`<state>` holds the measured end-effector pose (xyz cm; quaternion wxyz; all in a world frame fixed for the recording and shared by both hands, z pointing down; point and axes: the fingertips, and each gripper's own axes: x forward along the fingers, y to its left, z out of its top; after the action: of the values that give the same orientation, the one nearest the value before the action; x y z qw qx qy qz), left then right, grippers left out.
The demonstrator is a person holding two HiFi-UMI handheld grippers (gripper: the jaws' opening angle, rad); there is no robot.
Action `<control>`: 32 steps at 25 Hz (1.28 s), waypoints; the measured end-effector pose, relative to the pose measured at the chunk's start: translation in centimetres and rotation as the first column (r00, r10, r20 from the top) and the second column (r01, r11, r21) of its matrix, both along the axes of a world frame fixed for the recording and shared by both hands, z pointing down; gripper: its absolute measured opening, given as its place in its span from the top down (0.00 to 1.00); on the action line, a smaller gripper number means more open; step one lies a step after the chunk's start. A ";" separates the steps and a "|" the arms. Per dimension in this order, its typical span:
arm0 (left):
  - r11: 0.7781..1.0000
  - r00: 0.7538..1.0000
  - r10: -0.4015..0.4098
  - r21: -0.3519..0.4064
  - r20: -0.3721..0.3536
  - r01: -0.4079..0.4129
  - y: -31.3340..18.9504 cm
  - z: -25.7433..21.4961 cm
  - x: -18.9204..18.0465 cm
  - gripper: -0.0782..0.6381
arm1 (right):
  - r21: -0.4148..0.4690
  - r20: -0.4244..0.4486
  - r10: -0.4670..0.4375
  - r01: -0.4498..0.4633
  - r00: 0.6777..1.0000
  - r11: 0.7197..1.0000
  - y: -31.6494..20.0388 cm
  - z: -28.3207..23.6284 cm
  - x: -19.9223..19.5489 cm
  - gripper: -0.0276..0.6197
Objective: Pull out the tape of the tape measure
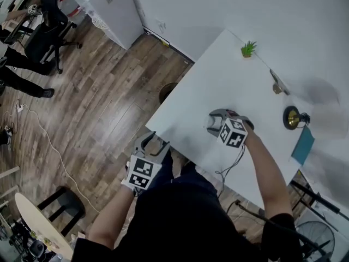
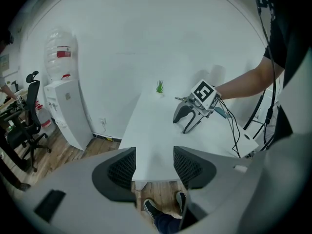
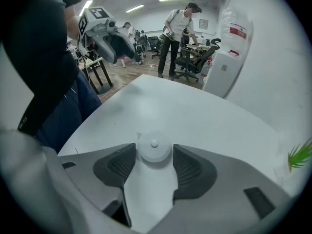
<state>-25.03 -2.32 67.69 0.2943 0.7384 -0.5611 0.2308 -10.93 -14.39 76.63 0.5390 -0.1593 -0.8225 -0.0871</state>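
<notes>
White tabletop (image 1: 218,81) over a wood-plank floor (image 1: 109,102), in an open office. You hold one two-jaw gripper in each hand.

Your right gripper (image 2: 180,126) points steeply down at the table near its front edge. Its jaws stand wide apart, and the one tape measure (image 3: 154,149), a round white case with a small button at its centre, lies flat on the table between their tips. The pads sit just beside the case on either side and do not press on it. No tape shows outside the case.

Your left gripper (image 2: 154,162) hangs off the table's near edge, above the floor and your shoes. Its jaws are also apart, with nothing between them.

Two containers are in view. One small pot at the table's far edge holds a green plant (image 1: 248,49). One clear water bottle (image 2: 59,57) sits upturned on a white dispenser (image 2: 66,111) against the wall; how full it is cannot be told.

Also on the table, well apart from the tape measure, lie one teal card (image 1: 302,144) and one round brass-coloured object (image 1: 292,117).

One black office chair (image 2: 27,116) stands by the dispenser, and one person (image 3: 178,33) stands among the desks beyond.
</notes>
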 end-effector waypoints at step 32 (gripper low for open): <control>0.785 0.880 0.467 0.417 0.087 -0.458 -9.2 -17.1 9.7 0.73 | -0.147 0.543 0.710 -0.782 0.448 0.606 -0.8 -23.4 3.9 0.63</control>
<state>-15.37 -11.56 50.57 0.0666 0.9015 -0.3965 0.1600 -7.08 -15.21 53.19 0.2691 0.2852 -0.9176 0.0657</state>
